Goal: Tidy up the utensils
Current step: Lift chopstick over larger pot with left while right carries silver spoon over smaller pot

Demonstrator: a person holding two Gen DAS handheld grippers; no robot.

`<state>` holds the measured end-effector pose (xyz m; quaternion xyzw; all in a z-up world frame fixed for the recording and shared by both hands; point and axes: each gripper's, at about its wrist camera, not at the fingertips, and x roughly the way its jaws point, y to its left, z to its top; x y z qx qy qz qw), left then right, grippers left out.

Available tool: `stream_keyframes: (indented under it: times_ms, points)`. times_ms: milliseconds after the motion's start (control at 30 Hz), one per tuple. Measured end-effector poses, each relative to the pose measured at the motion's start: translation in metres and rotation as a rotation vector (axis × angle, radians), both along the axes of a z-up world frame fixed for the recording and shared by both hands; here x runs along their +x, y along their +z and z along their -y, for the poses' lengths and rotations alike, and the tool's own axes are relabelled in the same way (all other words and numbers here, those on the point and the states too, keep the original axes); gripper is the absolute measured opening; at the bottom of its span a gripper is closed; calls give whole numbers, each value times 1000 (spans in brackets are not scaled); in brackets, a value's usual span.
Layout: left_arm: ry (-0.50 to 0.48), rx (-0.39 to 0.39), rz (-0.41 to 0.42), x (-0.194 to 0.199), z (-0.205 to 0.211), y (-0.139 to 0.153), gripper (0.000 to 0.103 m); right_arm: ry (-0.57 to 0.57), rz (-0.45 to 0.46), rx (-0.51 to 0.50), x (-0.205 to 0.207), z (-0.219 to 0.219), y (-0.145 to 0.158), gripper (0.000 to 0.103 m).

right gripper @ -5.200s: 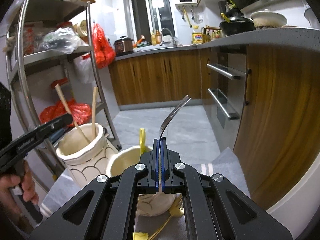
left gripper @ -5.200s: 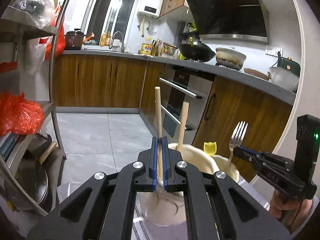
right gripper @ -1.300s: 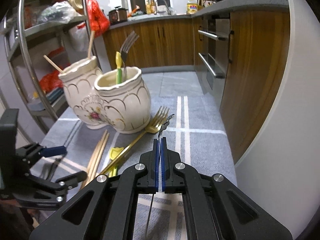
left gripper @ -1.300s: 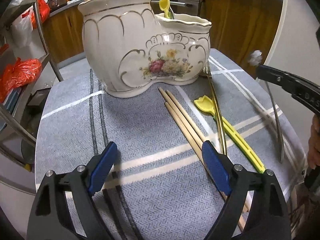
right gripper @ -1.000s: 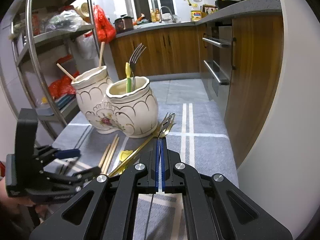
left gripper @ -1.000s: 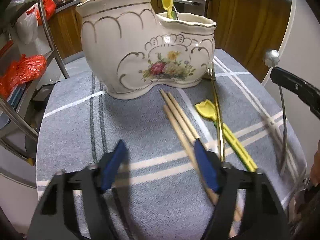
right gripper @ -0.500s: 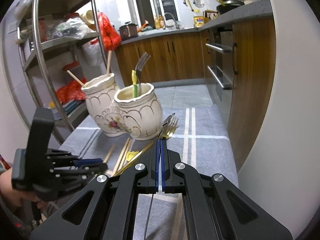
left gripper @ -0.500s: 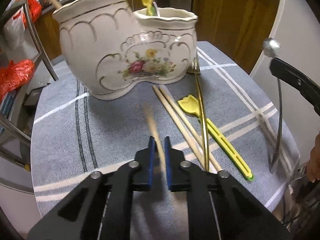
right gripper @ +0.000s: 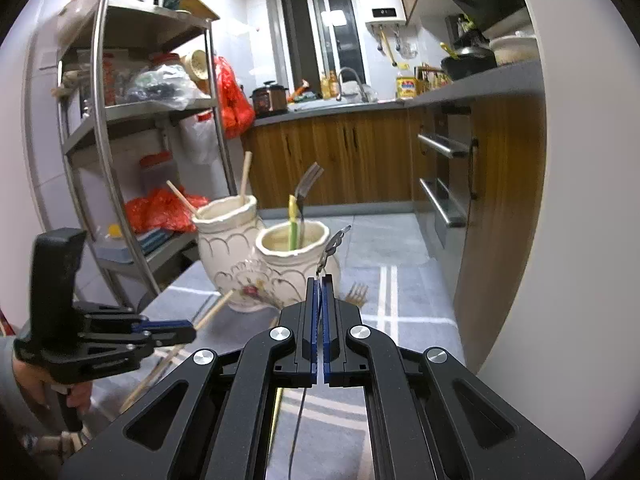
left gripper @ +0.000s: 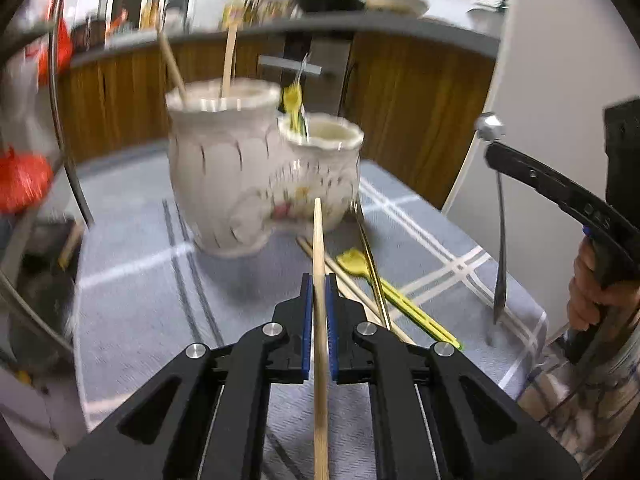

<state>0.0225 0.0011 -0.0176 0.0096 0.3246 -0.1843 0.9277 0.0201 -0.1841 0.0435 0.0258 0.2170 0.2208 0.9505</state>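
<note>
My left gripper [left gripper: 318, 280] is shut on a wooden chopstick [left gripper: 319, 236], lifted off the cloth and pointing at the cream double-pot holder [left gripper: 224, 184]. Its taller pot has two chopsticks; the smaller pot [right gripper: 294, 258] has a yellow utensil and a dark fork. My right gripper [right gripper: 320, 280] is shut on a silver fork [right gripper: 334, 244], tines up, just right of the smaller pot. On the cloth lie two chopsticks [left gripper: 352, 284], a gold fork [left gripper: 372, 256] and a yellow plastic utensil [left gripper: 400, 300]. The left wrist view is blurred.
A grey cloth with white stripes [left gripper: 140, 280] covers the small table, whose edge drops off at the right. A metal shelf rack [right gripper: 104, 140] stands to the left. Wooden cabinets [right gripper: 360, 152] and oven handles [right gripper: 440, 146] lie beyond the floor.
The left gripper closed on one chopstick from the cloth and raised it toward the holder. The right gripper rose with its fork toward the smaller pot.
</note>
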Motion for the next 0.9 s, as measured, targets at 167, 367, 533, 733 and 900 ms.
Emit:
stream_keyframes:
  times_ms: [167, 367, 533, 733, 900]
  points:
    - [-41, -10, 132, -14, -3, 14, 6, 5, 26, -20, -1, -12, 8, 3]
    - [-39, -65, 234, -16, -18, 41, 6, -11, 53, -21, 9, -24, 22, 3]
    - [-9, -122, 326, -15, -51, 68, 6, -32, 86, -23, 24, -34, 38, 3]
    - [40, -179, 428, 15, -88, 102, 6, -45, 130, -14, 49, -49, 58, 3]
    - [81, -272, 470, 67, -113, 124, 6, -58, 168, 12, 68, -59, 74, 3]
